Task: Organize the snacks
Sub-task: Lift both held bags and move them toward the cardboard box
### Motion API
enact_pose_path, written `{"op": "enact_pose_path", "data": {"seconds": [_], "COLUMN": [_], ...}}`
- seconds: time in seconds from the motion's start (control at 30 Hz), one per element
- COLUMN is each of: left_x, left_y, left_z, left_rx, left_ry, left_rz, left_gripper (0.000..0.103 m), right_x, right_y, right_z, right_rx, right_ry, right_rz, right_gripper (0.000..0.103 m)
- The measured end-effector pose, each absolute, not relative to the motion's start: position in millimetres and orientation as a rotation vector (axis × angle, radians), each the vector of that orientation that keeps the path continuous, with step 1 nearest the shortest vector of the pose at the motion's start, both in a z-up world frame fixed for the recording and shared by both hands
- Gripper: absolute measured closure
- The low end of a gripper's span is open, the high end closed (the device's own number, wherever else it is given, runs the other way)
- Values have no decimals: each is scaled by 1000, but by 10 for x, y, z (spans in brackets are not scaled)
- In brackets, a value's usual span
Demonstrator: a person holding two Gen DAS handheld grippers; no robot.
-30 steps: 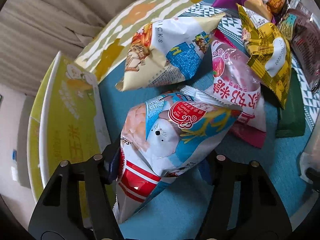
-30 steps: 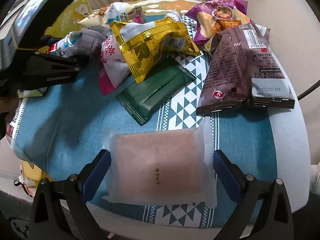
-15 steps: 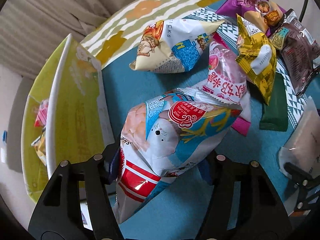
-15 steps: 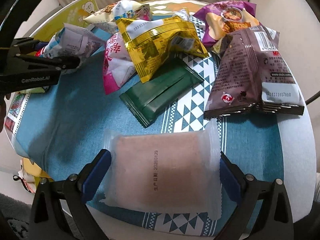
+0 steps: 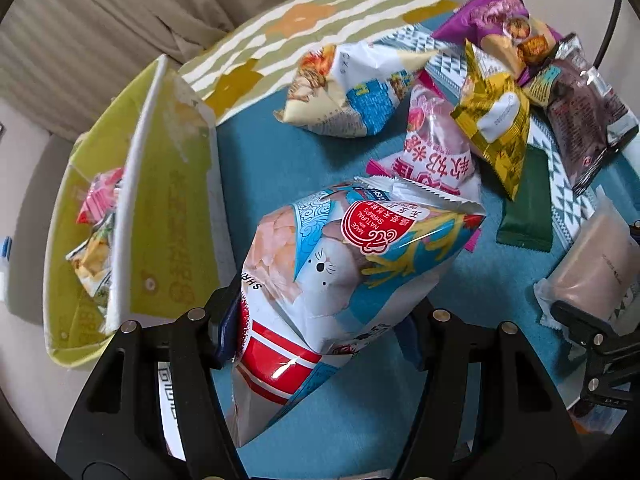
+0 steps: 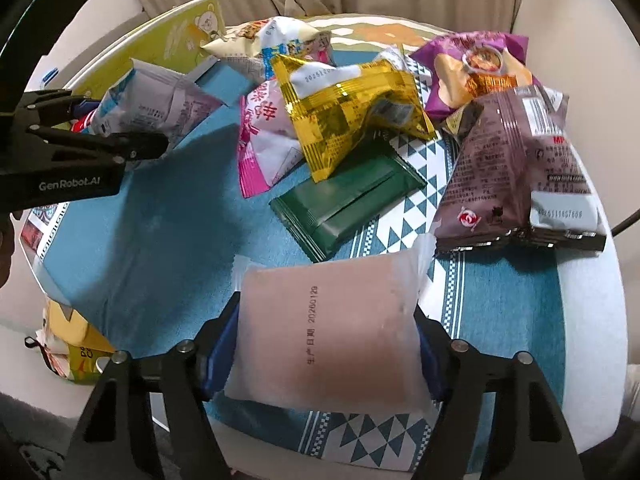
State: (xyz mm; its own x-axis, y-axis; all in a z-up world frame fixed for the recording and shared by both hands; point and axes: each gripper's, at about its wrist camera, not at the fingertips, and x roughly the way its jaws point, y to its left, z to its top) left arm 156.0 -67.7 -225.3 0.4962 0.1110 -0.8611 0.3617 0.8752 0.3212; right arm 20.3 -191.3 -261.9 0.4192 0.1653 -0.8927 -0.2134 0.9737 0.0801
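Left tool: clamped on the shrimp chip bag, which has risen off the counter and swung toward the yellow-green box in the last second.
Right tool: now clamped on the frosted pink packet, where a second ago it only straddled it.
Box: its inside has come into view, snacks already in it.
Meaning: both snacks are probably bound for the box.
Farther pile: yellow packet and green packet still wait.

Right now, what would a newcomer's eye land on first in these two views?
Each gripper is clamped on a snack: the left gripper holds up a shrimp chip bag, and the right gripper grips a frosted pink packet. Behind lies a colourful snack pile topped by a yellow packet, with a yellow-green box at the table's left edge.
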Motion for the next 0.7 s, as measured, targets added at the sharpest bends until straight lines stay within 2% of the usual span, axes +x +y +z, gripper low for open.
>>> {"op": "enact_pose_path", "data": {"seconds": [0.23,0.43,0.7], "left_x": [1467,1350,1272], "left_y": [-702,-693,-316], "left_z": [-1900,-1382,-769], "left_rx": [447,381,305], "left_ry": [990,897,792], "left_rz": [-139,-101,-45], "left_gripper": [44,44,44], "right_x": [358,522,714], "right_y": [-2019,-2066,-1843], "right_z": [-2225,-1791,-1208], "right_rx": [-25,-13,-13], "right_ry": [1057,986,884], "right_rz": [256,282,349], "right_gripper": [34,34,34]}}
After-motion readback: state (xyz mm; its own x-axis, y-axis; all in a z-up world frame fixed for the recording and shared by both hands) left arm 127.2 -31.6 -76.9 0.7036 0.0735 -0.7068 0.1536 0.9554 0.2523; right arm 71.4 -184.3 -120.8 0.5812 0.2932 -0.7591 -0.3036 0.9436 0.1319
